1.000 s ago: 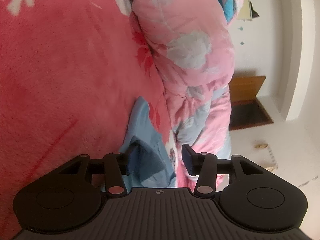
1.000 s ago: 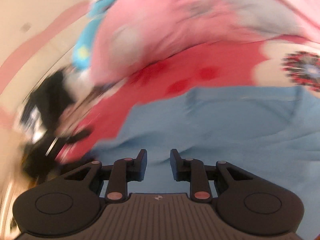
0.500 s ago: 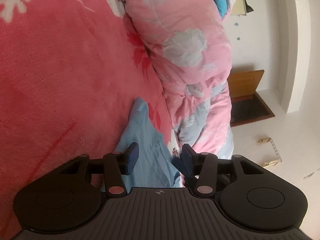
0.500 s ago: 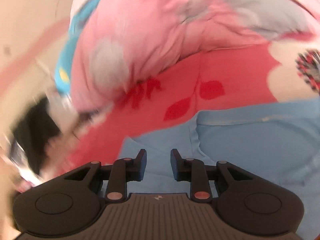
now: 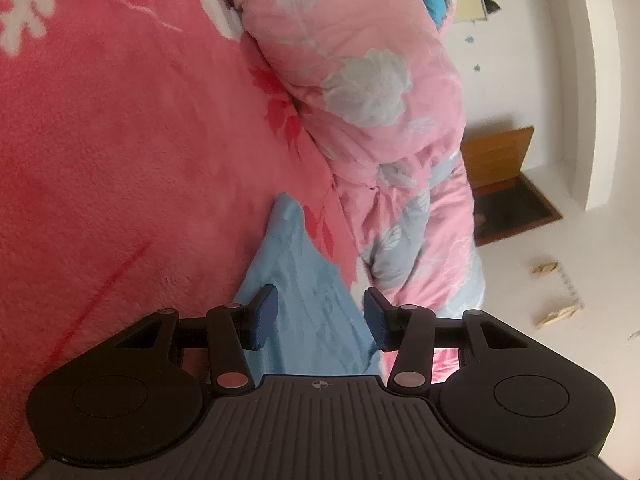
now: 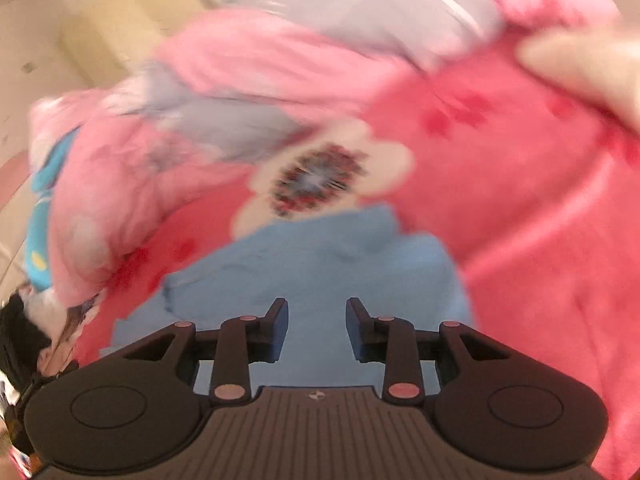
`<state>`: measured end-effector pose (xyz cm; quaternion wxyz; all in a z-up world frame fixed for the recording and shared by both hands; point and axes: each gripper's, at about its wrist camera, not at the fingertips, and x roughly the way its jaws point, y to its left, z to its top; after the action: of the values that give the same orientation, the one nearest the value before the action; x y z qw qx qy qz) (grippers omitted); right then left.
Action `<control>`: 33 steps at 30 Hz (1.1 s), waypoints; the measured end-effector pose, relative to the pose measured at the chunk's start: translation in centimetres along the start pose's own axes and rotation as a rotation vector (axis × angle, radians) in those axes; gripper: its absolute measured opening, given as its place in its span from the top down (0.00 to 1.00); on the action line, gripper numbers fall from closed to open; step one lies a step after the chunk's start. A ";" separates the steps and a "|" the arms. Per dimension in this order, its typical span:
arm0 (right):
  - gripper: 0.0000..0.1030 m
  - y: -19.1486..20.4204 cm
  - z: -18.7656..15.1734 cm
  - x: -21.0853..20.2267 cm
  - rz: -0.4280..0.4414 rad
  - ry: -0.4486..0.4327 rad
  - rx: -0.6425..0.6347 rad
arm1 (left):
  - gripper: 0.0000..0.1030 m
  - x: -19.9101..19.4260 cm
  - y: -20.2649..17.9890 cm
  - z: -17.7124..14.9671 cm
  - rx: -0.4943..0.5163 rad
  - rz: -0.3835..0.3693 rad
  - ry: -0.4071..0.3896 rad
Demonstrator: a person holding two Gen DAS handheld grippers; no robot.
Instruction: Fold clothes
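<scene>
Blue shirt (image 6: pixel 312 264) lies low centre on the red blanket (image 6: pixel 540 208): soft, light, limp. My right claw (image 6: pixel 316 328), jaws just widening, and left claw (image 5: pixel 320 316) stand spread, empty. Grip at a hem edge.

Left claw (image 5: pixel 320 318) black with blue ribbed pads, silver pivot screws, right claw (image 6: pixel 316 330) alike

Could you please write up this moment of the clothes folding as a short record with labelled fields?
garment: light blue garment, lying on the bed
surface: red floral blanket
beside it: pink floral quilt, bunched along the blanket's edge
left gripper: jaws apart over the blue cloth, no pad pressing on it
right gripper: jaws apart, just been opening, over the garment, nothing clamped
right wrist view: blurred
floor: wooden board against the wall
</scene>
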<state>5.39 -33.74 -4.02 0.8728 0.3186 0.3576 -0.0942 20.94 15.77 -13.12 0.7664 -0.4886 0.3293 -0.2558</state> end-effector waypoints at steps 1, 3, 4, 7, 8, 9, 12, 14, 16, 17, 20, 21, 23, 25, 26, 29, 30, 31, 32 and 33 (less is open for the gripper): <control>0.67 -0.8 0.1 0.5 -0.003 0.031 0.032 | 0.54 0.1 -0.2 -0.1 0.018 0.007 0.000; 0.67 -1.7 0.3 1.6 0.001 0.075 0.055 | 0.54 0.2 -0.5 -0.3 0.048 0.021 -0.002; 0.67 -1.9 0.5 2.1 0.003 0.086 0.056 | 0.54 0.3 -0.6 -0.3 0.058 0.028 -0.004; 0.68 -3.0 1.5 3.6 -0.009 0.051 0.088 | 0.54 0.4 -0.8 -0.4 0.078 0.035 -0.002; 0.68 -3.5 1.9 3.9 -0.015 0.028 0.109 | 0.54 0.4 -0.8 -0.4 0.079 0.034 -0.002; 0.68 -4.2 2.3 4.2 -0.028 0.003 0.135 | 0.54 0.4 -0.8 -0.4 0.080 0.033 -0.001; 0.68 -6.6 2.7 3.5 -0.062 -0.056 0.285 | 0.54 0.2 -1.0 -0.4 0.084 0.027 -0.006; 0.67 -7.9 2.0 1.9 -0.053 -0.065 0.364 | 0.52 0.0 -1.4 -0.4 0.093 0.012 -0.008; 0.67 -8.5 1.0 -0.3 -0.064 -0.069 0.370 | 0.52 -0.5 -2.0 -0.7 0.124 -0.008 -0.016; 0.67 -8.7 0.2 -1.7 -0.059 -0.077 0.361 | 0.51 -0.8 -2.4 -0.8 0.145 -0.016 -0.022; 0.65 -9.9 -2.3 -5.9 -0.034 -0.090 0.381 | 0.51 -2.0 -3.1 -1.5 0.181 -0.035 -0.038; 0.64 -10.4 -3.2 -7.0 -0.025 -0.089 0.402 | 0.51 -2.4 -3.2 -1.7 0.183 -0.041 -0.038; 0.64 -11.4 -5.0 -9.3 -0.005 -0.089 0.444 | 0.51 -3.5 -3.7 -2.3 0.186 -0.047 -0.033; 0.64 -12.3 -6.9 -11.5 0.016 -0.088 0.483 | 0.51 -5.2 -4.2 -3.2 0.193 -0.043 -0.019; 0.64 -12.7 -7.7 -12.3 0.029 -0.089 0.495 | 0.51 -6.3 -4.4 -3.7 0.200 -0.039 -0.010; 0.64 -13.3 -9.6 -13.6 0.072 -0.073 0.510 | 0.51 -9.7 -4.6 -5.4 0.207 0.000 0.006; 0.64 -13.4 -10.2 -13.9 0.086 -0.065 0.513 | 0.51 -10.8 -4.5 -6.0 0.204 0.019 -0.001; 0.64 -13.6 -10.7 -14.1 0.100 -0.057 0.514 | 0.51 -11.8 -4.4 -6.5 0.202 0.036 -0.010; 0.64 -13.6 -11.1 -14.1 0.113 -0.049 0.511 | 0.51 -12.6 -4.3 -7.0 0.196 0.051 -0.013; 0.64 -13.7 -11.4 -14.0 0.125 -0.041 0.505 | 0.51 -13.3 -4.1 -7.6 0.189 0.065 -0.014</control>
<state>-16.60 -38.17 -7.30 0.7766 0.5460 0.2848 -0.1330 6.29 19.25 -8.31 0.8193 -0.4050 0.3140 -0.2572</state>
